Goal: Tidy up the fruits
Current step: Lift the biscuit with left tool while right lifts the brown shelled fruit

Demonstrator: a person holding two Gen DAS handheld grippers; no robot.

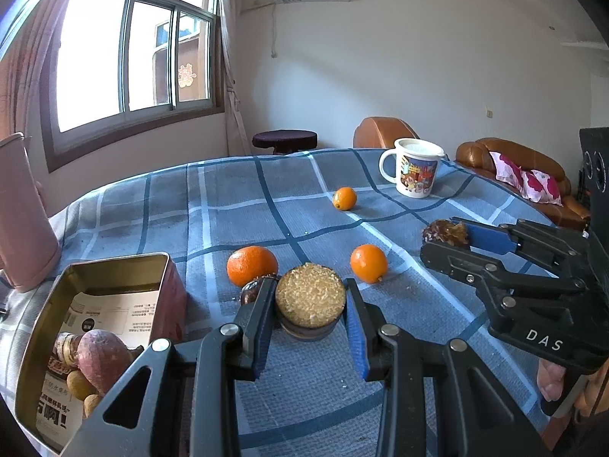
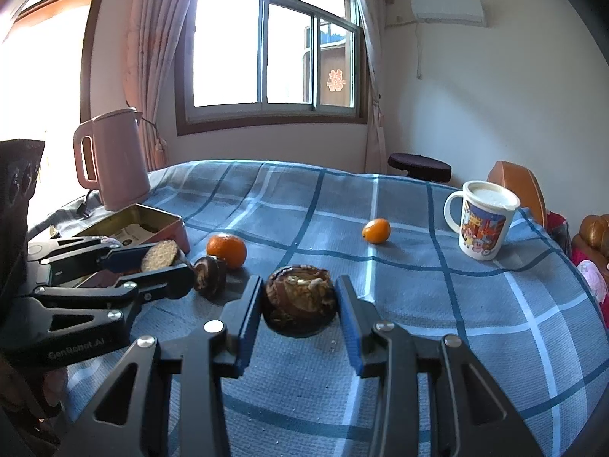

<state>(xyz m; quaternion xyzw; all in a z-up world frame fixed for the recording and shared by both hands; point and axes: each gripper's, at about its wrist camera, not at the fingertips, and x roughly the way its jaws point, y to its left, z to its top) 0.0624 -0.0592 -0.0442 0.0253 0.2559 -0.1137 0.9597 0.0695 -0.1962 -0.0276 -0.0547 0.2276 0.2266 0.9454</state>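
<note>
Two tongs (image 1: 310,304) (image 2: 298,306) level-low (each gripping)

Blown-out window (image 2: 274,49), fisheye-warped edges

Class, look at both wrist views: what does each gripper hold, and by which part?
The left gripper clamps a round crumb-topped piece by its opposite sides. The right gripper clamps a dark brown husk-like piece, also by its sides.

L claw (image 1: 310,304) & R claw (image 2: 298,304) both angled slightly down, jaws narrowed, each clamped on a round dark-shelled fruit
</note>
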